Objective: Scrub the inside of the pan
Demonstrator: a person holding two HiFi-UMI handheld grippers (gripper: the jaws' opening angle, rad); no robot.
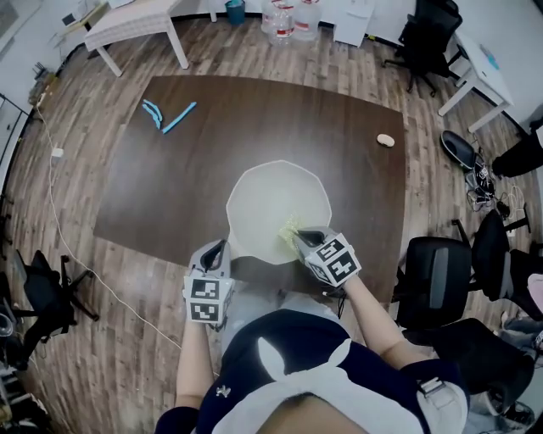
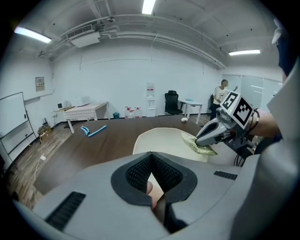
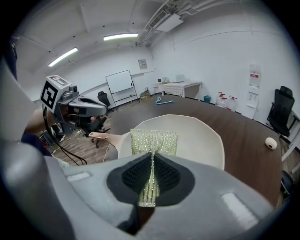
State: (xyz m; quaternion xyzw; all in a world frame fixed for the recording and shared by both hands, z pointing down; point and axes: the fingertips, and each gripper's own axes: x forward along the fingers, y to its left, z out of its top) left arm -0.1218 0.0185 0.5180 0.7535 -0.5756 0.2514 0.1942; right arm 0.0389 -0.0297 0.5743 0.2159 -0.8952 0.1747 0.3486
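A cream pan [image 1: 278, 208] sits on the dark brown table [image 1: 187, 195], close to its near edge. My right gripper [image 1: 299, 242] is shut on a yellow-green scrubbing cloth [image 3: 154, 140], which hangs over the pan's near rim [image 3: 197, 136]. In the left gripper view the cloth [image 2: 199, 145] lies against the rim under the right gripper's tips [image 2: 201, 139]. My left gripper [image 1: 216, 248] hovers at the pan's near left side with its jaws a little apart. The pan's tan handle tip [image 3: 99, 136] lies free just below that gripper [image 3: 107, 110] and shows through its gap [image 2: 149, 188].
Blue tools [image 1: 165, 116] lie at the table's far left and a small beige object [image 1: 386, 140] at its far right. Black office chairs [image 1: 433, 284] stand to the right of the table. A white table [image 1: 136, 25] stands beyond, and a cable [image 1: 59, 220] runs over the floor.
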